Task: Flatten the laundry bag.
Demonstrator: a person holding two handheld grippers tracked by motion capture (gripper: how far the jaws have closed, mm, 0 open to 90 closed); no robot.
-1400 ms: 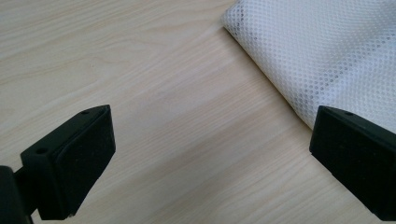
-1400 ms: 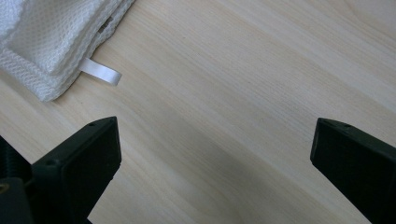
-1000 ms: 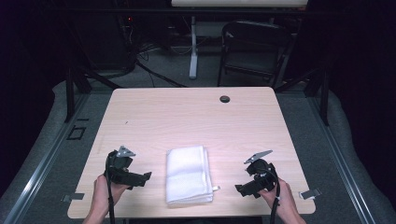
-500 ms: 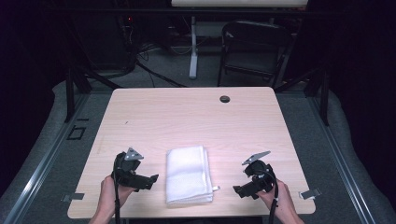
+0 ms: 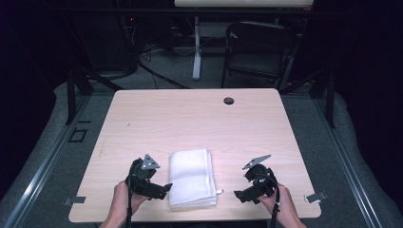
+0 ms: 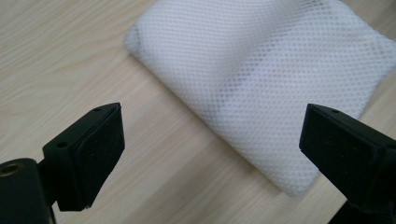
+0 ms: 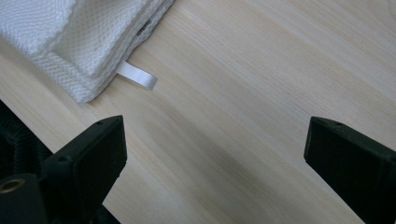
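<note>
**Left gripper closer to the folded cloth**

Left gripper (image 5: 164, 189) sat jaws wide and empty, just beside the near left corner of the folded white mesh cloth (image 5: 191, 177). I saw the cloth lying at the table's (image 5: 190, 118) near edge, long axis running away from me. My right gripper (image 5: 241, 194), equally agape and empty, stood farther off, facing the cloth's tag (image 7: 137, 75).

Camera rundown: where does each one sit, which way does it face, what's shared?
High view: above the person's side, facing forward and down on the table; both hands, left claw and right claw show.
Left gripper view: rides the left claw, jaws apart, aimed at the folded towel.
Right gripper view: rides the right claw, jaws apart, facing bare wood and the towel's loop tag.
Shared: the towel.
</note>
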